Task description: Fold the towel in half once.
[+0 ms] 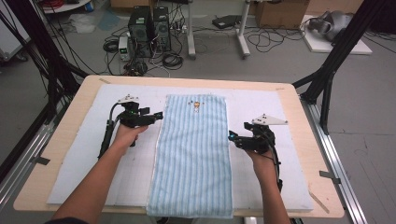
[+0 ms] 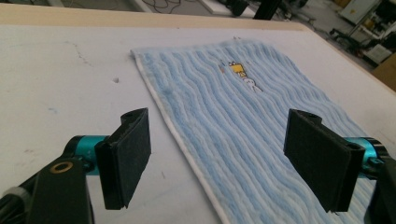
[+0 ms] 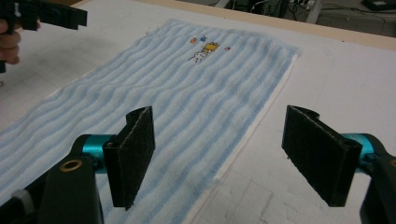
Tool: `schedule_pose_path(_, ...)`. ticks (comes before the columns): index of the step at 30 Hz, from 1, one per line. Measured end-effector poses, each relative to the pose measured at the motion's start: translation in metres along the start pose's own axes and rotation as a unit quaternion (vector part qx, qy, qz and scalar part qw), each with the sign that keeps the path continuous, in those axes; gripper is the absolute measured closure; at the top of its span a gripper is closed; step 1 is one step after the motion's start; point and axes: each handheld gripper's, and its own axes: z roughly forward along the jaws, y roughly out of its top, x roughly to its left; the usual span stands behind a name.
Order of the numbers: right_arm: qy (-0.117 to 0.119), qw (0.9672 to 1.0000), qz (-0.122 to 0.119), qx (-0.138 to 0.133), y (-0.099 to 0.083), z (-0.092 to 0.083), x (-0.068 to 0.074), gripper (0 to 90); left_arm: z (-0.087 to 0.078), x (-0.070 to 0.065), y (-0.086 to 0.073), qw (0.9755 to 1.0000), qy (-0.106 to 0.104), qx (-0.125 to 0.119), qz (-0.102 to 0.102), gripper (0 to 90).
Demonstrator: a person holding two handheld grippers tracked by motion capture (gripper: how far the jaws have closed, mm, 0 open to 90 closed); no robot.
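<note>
We see a blue striped towel point(image 1: 194, 154) lying flat, lengthwise down the middle of the white mat point(image 1: 79, 154) on the table point(image 1: 60, 135). Left gripper point(image 1: 159, 115) sits at its left edge, jaws spread wide, holding nothing. Right gripper point(image 1: 231, 137) at its right edge, jaws likewise spread, empty. A small cartoon print point(image 1: 197, 106) marks the towel's far end.

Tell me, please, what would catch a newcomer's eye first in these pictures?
The blue striped towel lies flat down the middle of the white mat, with a small cartoon patch near its far end. The left gripper and right gripper sit open at its two long edges, neither holding anything. Beyond the table, computer towers and loose cables clutter the floor.
</note>
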Motion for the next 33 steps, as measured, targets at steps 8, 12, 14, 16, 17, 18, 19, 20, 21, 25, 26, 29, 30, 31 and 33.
schedule_pose_path(8,-0.003,1.0,-0.005,-0.005,-0.002,0.0,-0.002,24.8,0.041,0.002,0.01,0.998,0.05,0.039,-0.002,25.6)
schedule_pose_path(12,-0.005,1.0,-0.002,-0.004,-0.004,0.002,-0.004,24.7,0.055,0.0,0.007,0.996,0.067,0.058,-0.001,26.5)
schedule_pose_path(14,-0.006,1.0,-0.001,-0.005,-0.004,0.002,-0.005,24.7,0.059,-0.003,0.004,0.9938,0.085,0.071,-0.003,30.6)
schedule_pose_path(16,-0.008,0.9999,0.003,-0.008,-0.004,0.002,-0.007,24.7,0.062,-0.009,0.002,0.9917,0.106,0.071,0.012,32.3)
schedule_pose_path(17,-0.011,0.9999,0.006,-0.007,-0.005,0.002,-0.008,24.7,0.063,-0.011,0.002,0.9903,0.115,0.074,0.024,32.1)
schedule_pose_path(18,-0.01,0.9999,0.009,-0.005,-0.005,0.002,-0.009,24.6,0.063,-0.013,0.002,0.9891,0.122,0.076,0.032,33.3)
schedule_pose_path(19,-0.01,0.9999,0.009,-0.004,-0.005,0.003,-0.01,24.6,0.063,-0.014,0.001,0.9873,0.13,0.078,0.047,35.7)
schedule_pose_path(20,-0.011,0.9999,0.007,-0.003,-0.005,0.003,-0.01,24.6,0.063,-0.017,0.0,0.9835,0.143,0.086,0.07,39.7)
schedule_pose_path(21,-0.012,0.9999,0.007,-0.002,-0.006,0.003,-0.011,24.6,0.063,-0.018,0.0,0.9818,0.147,0.089,0.081,44.4)
schedule_pose_path(25,-0.022,0.9997,0.003,0.01,-0.006,0.007,-0.011,24.7,0.06,-0.018,0.0,0.9813,0.14,0.093,0.094,62.8)
schedule_pose_path(26,-0.025,0.9996,0.001,0.014,-0.006,0.008,-0.011,24.7,0.06,-0.018,0.0,0.9819,0.132,0.094,0.098,70.2)
schedule_pose_path(29,-0.027,0.9994,0.003,0.021,-0.007,0.014,-0.013,24.7,0.06,-0.017,0.0,0.9863,0.111,0.091,0.082,80.4)
schedule_pose_path(30,-0.029,0.9993,0.005,0.023,-0.007,0.017,-0.014,24.7,0.06,-0.015,0.0,0.9877,0.104,0.09,0.073,83.2)
schedule_pose_path(31,-0.03,0.9992,0.006,0.024,-0.007,0.019,-0.016,24.7,0.059,-0.013,0.0,0.9897,0.099,0.088,0.055,85.1)
schedule_pose_path(33,-0.036,0.9988,0.011,0.031,-0.005,0.025,-0.018,25.5,0.059,-0.01,0.001,0.9912,0.091,0.088,0.039,86.4)
